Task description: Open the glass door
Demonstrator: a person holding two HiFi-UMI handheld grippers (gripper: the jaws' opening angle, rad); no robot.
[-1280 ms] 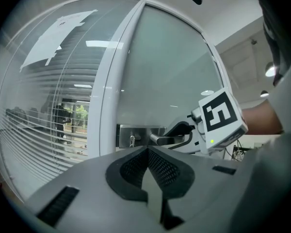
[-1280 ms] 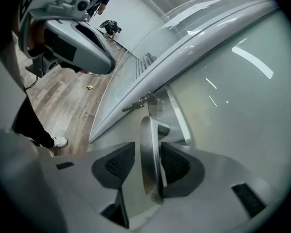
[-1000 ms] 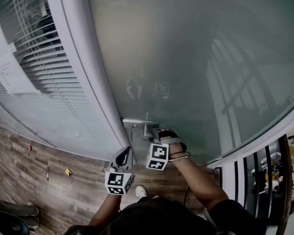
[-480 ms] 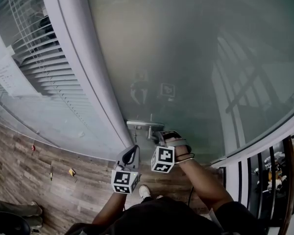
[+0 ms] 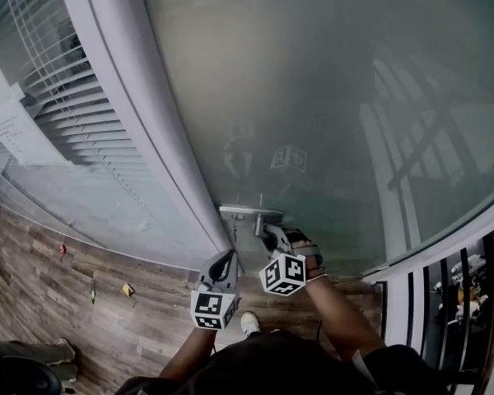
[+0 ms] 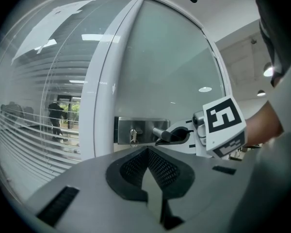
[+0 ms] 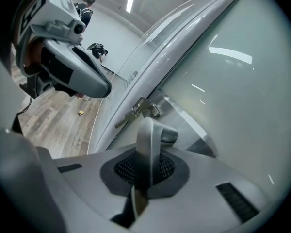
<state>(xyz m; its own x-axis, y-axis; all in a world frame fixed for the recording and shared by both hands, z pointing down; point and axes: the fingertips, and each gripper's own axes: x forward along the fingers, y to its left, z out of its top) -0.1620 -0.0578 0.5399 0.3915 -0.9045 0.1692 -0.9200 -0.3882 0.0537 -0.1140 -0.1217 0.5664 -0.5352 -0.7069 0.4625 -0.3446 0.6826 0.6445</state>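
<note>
Right gripper [image 7: 144,152] is clamped on the brushed-metal lever handle [image 7: 148,132], which stands out from a steel lock plate [image 6: 136,126] at the left edge of the frosted glass door [image 5: 313,97]. Its hand [image 5: 303,249] reaches forward on an outstretched forearm, with the gripper tipped downward and rolled. Just left of the plate runs the door's white frame [image 5: 140,122]. Left gripper [image 5: 224,259] hangs just beside the right one, lower and nearer the person, pointing almost level at the frame, jaws together on nothing, above the wood-plank floor [image 5: 82,303].
</note>
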